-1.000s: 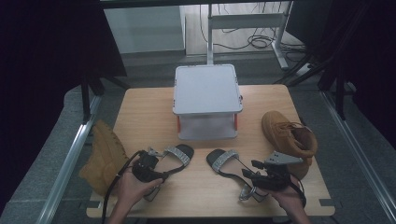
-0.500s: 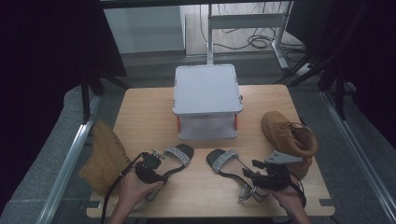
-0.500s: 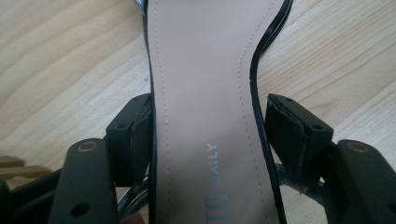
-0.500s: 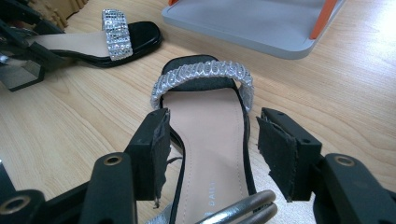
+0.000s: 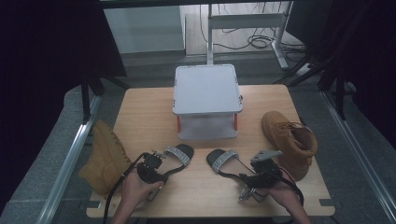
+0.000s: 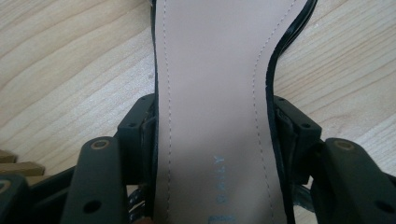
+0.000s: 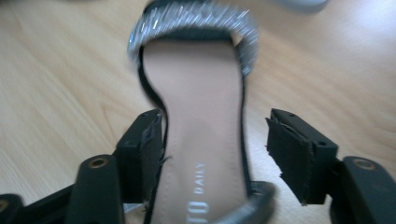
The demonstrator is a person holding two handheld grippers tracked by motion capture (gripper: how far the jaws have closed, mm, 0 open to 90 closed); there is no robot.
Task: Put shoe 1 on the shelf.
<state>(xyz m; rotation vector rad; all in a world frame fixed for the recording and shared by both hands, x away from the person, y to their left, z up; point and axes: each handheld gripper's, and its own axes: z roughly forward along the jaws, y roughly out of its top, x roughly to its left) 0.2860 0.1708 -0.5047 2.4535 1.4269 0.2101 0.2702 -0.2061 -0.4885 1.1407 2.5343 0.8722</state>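
Left claw (image 6: 212, 140) pinches the left sandal (image 5: 176, 156) across its waist, jaws just closing, so it can be steered. Right claw (image 7: 215, 140) just opened: spread, right sandal (image 7: 198, 154) loose between the jaws. Both sandals lie near-centre on the counter (image 5: 149, 116), toes toward the white box (image 5: 206, 88).

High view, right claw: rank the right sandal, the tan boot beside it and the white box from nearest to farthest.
1. Right sandal: between the right claw jaws.
2. Tan boot: on the table's right edge.
3. White box: centre, far side.
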